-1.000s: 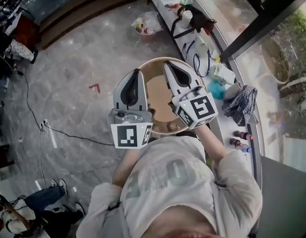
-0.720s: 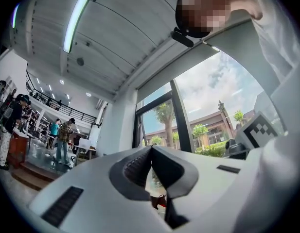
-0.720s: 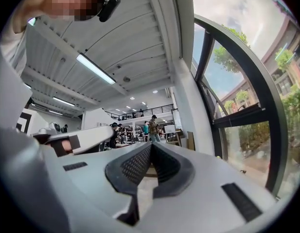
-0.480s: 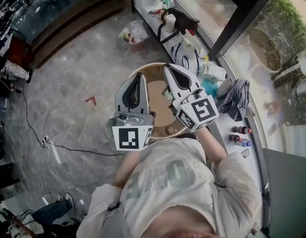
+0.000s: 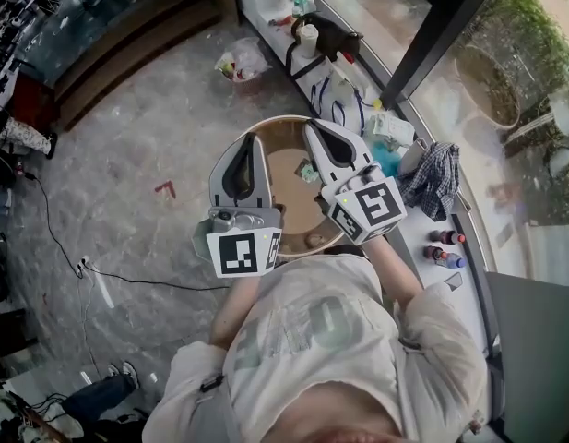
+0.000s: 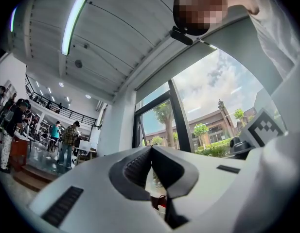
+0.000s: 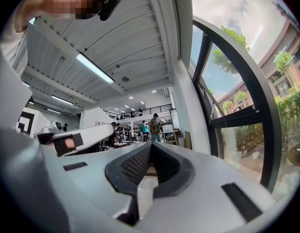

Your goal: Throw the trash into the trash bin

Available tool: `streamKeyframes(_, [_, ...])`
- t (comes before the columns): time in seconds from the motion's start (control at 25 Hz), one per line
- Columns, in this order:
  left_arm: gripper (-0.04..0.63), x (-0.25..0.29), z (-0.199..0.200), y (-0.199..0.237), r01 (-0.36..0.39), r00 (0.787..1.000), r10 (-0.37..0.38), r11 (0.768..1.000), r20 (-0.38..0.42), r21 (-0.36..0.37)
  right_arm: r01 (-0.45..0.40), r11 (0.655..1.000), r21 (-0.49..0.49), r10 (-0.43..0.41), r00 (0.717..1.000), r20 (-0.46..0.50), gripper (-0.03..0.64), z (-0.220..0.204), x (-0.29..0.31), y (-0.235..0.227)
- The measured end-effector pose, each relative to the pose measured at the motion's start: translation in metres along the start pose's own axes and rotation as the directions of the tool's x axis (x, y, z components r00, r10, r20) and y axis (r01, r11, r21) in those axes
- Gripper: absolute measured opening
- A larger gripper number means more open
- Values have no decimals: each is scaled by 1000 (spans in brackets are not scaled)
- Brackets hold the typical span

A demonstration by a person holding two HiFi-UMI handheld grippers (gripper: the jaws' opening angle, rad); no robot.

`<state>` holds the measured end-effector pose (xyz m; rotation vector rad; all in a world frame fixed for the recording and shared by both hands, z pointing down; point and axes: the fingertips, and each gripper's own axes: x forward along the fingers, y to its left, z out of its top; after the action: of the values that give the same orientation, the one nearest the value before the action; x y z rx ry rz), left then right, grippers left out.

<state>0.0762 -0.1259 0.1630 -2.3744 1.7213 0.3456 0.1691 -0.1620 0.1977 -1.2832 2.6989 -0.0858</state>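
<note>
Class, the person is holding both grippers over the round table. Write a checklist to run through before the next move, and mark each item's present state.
1. Left gripper carries nothing: ok, jaws shut with nothing between them.
2. Right gripper carries nothing: ok, shut and empty.
3. Jaws ready to pick: not ok, both are closed.
4. Trash in sight: ok, a small crumpled piece lies on the round table beside the right gripper.
5. Trash bin located: cannot tell, none shows clearly.

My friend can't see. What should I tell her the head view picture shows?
Seen from above, a person in a grey shirt holds the left gripper and the right gripper, both shut, over a round brown bin. A cluttered white ledge runs along the right.
</note>
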Motion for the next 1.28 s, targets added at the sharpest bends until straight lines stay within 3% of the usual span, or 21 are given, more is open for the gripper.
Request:
streamKeyframes(0.2, [11, -1, -4, -1, -11, 1000, 11, 1000, -13, 28, -1, 1000, 13, 1, 1000, -6, 14, -8, 1, -1])
streamKeyframes(0.48, [11, -11, -12, 4, -20, 999, 20, 1000, -40, -3, -9, 999, -44, 6, 997, -70, 14, -30, 1, -1])
streamKeyframes(0.6, [11, -16, -27, 7, -38, 997, 37, 999, -71, -22, -37, 999, -36, 30, 986, -161, 15, -60, 3, -10])
streamKeyframes(0.8, [11, -20, -61, 11, -48, 986, 34, 995, -164, -83, -60, 998, -30, 47, 944, -328, 26, -138, 11, -34])
streamKeyframes(0.88, [11, -26, -69, 12, -55, 979, 37, 995, -201, -82, -56, 996, -70, 25, 927, -375, 247, -173, 12, -46])
streamKeyframes(0.96, [11, -31, -82, 13, -65, 969, 46, 995, -243, -71, -70, 993, -91, 20, 886, -463, 267, -217, 10, -59])
streamKeyframes(1.08, [11, -40, -123, 17, -88, 941, 69, 995, -332, -42, -116, 990, -81, 43, 792, -609, 268, -301, 5, -79])
streamKeyframes(1.16, [11, -45, -158, 18, -104, 918, 72, 993, -390, -61, -145, 988, -62, 61, 715, -697, 268, -364, 0, -93])
streamKeyframes(1.28, [11, -59, -208, 17, -102, 895, 58, 992, -442, -76, -148, 989, -9, 77, 561, -824, 268, -461, -13, -108])
